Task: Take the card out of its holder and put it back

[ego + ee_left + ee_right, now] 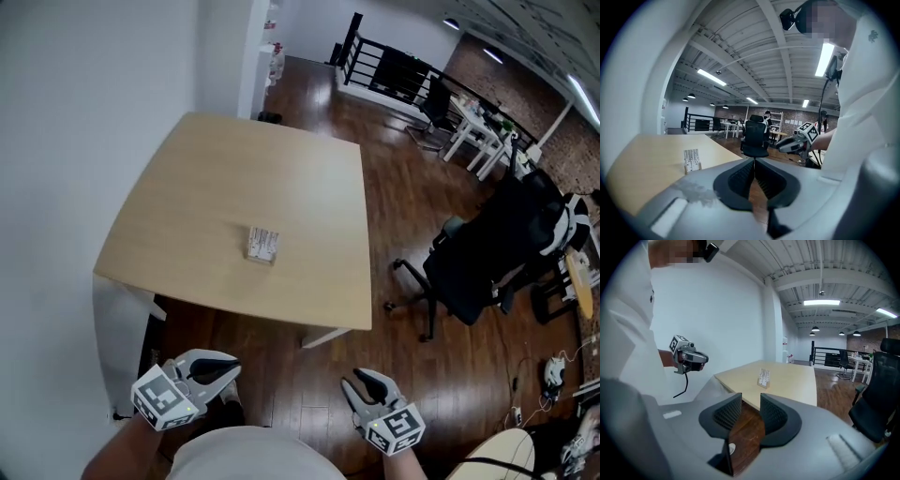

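Note:
A small clear holder with a white card (262,244) stands upright near the middle of the light wooden table (281,159). It also shows as the holder (692,160) on the left and the holder (763,377) ahead. My left gripper (225,373) hangs below the table's near edge, well short of the holder; its pads meet at the tips and hold nothing (753,165). My right gripper (361,384) is also off the table, above the wood floor. Its jaws stand a little apart around empty air (751,405).
A black office chair (483,258) stands right of the table on the dark wood floor. A white wall (84,112) runs along the left. A black railing (380,61) and white desks (483,131) lie at the back. The person's torso fills the bottom edge.

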A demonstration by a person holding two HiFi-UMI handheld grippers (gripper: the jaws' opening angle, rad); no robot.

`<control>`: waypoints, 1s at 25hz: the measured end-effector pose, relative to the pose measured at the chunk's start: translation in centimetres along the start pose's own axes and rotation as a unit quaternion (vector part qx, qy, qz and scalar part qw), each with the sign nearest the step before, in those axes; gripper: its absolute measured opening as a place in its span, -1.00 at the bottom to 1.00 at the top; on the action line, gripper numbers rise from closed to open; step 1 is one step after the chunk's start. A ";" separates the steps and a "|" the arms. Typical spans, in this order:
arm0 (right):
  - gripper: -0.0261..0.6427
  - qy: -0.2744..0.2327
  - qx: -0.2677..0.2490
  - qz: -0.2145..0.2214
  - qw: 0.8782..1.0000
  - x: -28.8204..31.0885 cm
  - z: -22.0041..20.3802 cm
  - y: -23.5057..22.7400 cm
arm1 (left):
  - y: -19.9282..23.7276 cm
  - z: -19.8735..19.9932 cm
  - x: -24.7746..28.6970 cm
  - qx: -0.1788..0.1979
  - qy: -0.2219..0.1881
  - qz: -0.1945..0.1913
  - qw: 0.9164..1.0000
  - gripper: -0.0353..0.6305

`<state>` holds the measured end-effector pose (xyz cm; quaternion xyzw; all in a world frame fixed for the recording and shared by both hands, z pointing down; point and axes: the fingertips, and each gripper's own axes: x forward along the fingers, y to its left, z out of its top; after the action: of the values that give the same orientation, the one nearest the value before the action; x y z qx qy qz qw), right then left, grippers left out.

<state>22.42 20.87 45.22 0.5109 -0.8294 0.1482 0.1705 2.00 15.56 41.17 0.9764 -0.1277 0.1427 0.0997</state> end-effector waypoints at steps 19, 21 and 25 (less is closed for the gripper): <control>-0.56 -0.024 -0.023 0.051 0.998 -10.2 -6.7 6.5 | -17.4 -6.8 -2.2 -0.026 0.021 0.025 0.999 -0.87; -0.56 -0.026 -0.026 0.050 0.998 -11.0 -6.7 7.0 | -18.4 -6.9 -2.3 -0.027 0.018 0.022 0.999 -0.87; -0.56 -0.029 -0.027 0.044 0.998 -12.4 -7.0 7.6 | -19.6 -6.6 -1.6 -0.016 0.017 0.011 1.000 -0.87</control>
<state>21.73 37.05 45.60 0.4731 -0.8595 0.1180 0.1532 4.29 36.06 43.82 0.9707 -0.1392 0.1579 0.1161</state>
